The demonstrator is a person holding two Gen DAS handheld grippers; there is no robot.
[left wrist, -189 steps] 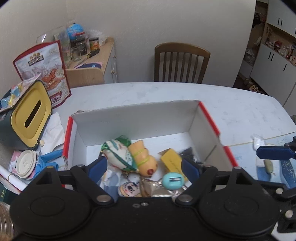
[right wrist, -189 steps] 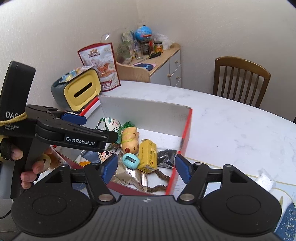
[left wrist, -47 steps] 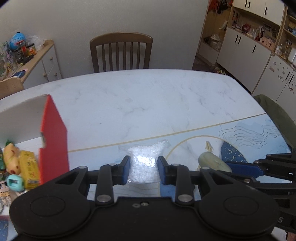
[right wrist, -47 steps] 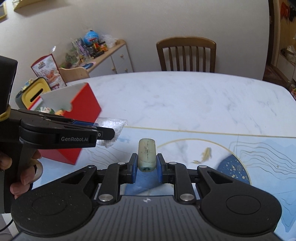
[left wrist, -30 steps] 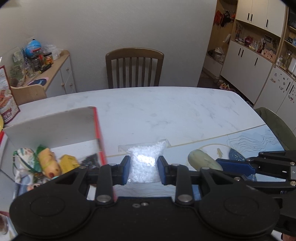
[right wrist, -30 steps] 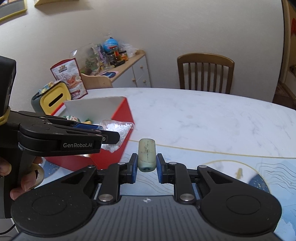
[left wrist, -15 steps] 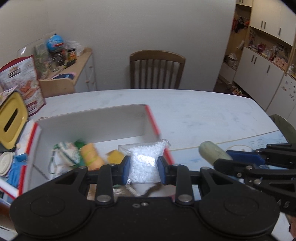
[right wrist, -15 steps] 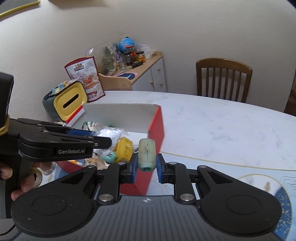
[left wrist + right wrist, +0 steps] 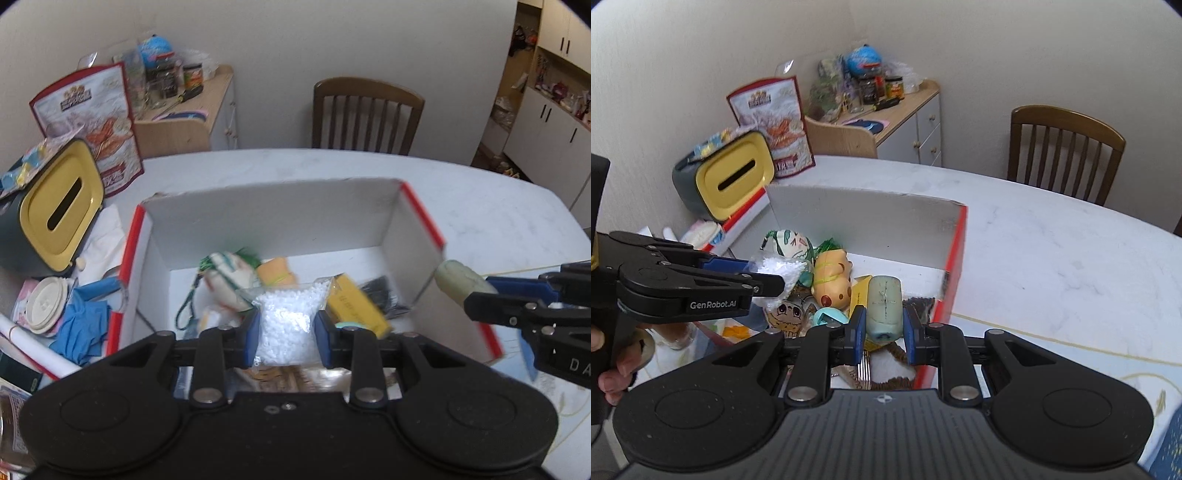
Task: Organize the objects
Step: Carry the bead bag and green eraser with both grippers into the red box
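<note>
My left gripper (image 9: pixel 283 334) is shut on a clear bag of white pellets (image 9: pixel 287 322), held above the inside of the red-and-white box (image 9: pixel 273 212). That bag (image 9: pixel 779 268) also shows in the right wrist view, pinched by the left gripper (image 9: pixel 753 275). My right gripper (image 9: pixel 884 332) is shut on a pale green cylinder (image 9: pixel 884 308), just over the box's right red wall (image 9: pixel 955 258). In the left wrist view the cylinder (image 9: pixel 456 282) hangs at that wall's top edge. Inside the box lie a yellow pig toy (image 9: pixel 833 282), a yellow carton (image 9: pixel 356 306), a patterned pouch (image 9: pixel 225 275) and other small items.
A yellow-faced tissue box (image 9: pixel 55 218) and a red snack bag (image 9: pixel 96 114) stand left of the box. Blue gloves (image 9: pixel 83 325) and a cup lid (image 9: pixel 46 306) lie by its left wall. A wooden chair (image 9: pixel 364 114) stands behind the white marble table (image 9: pixel 1071 266).
Both grippers have swung left from the table mat to the box, each carrying its item. The bag now hangs over the box's inside and the cylinder has reached its right wall.
</note>
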